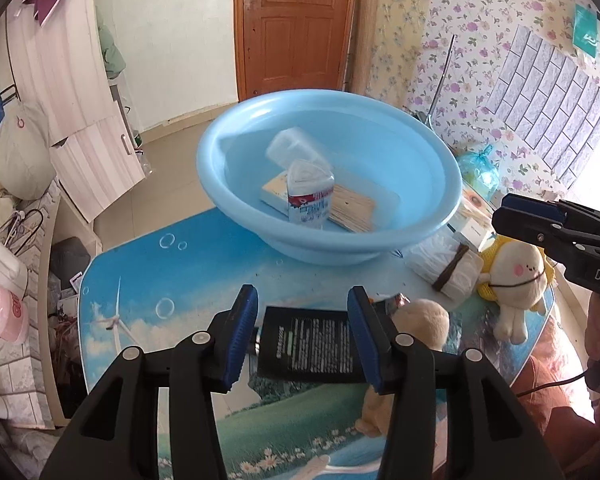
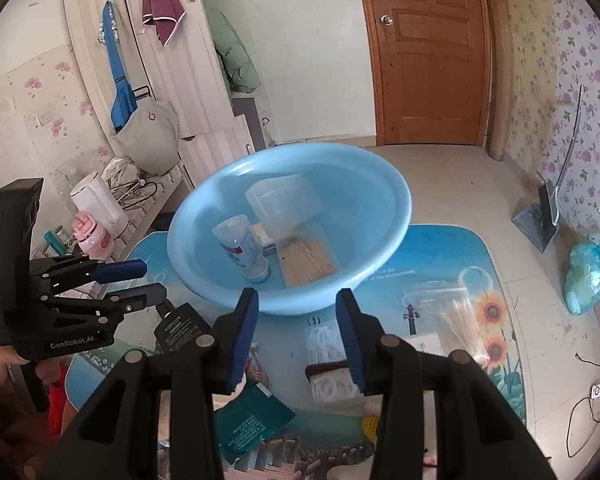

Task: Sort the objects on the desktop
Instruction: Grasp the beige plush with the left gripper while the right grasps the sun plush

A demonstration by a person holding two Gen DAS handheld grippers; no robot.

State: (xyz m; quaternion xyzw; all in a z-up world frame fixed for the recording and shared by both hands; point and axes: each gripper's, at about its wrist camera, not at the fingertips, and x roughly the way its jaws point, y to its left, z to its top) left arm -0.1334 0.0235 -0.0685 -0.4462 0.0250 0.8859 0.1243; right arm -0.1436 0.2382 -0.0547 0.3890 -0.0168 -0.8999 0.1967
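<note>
1. Left wrist view: the left tongs point(image 1: 303, 334) hang low over the bench point(image 1: 148, 280), jaws partly apart, with a black pouch point(image 1: 308, 344) lying flat on the bench between the blue pads; whether the pads touch it I cannot tell
2. Same view: a light blue basin point(image 1: 328, 176) stands further back on the bench and holds a small labelled bottle point(image 1: 310, 196), a clear plastic container point(image 1: 290, 146) and a bundle of wooden sticks point(image 1: 352, 212)
3. Same view: to the right of the basin lie a white tied bundle point(image 1: 446, 266) and a plush doll point(image 1: 514, 280); the right tongs point(image 1: 540, 220) show at the right edge
4. Right wrist view: the right tongs point(image 2: 296, 336) stand partly apart above the white tied bundle point(image 2: 328, 364), gripping nothing
5. Same view: the basin point(image 2: 388, 216) sits just beyond; a bag of cotton swabs point(image 2: 456, 320) lies to the right, a green packet point(image 2: 252, 416) below, and the left tongs point(image 2: 144, 284) enter at left over the black pouch point(image 2: 178, 328)
</note>
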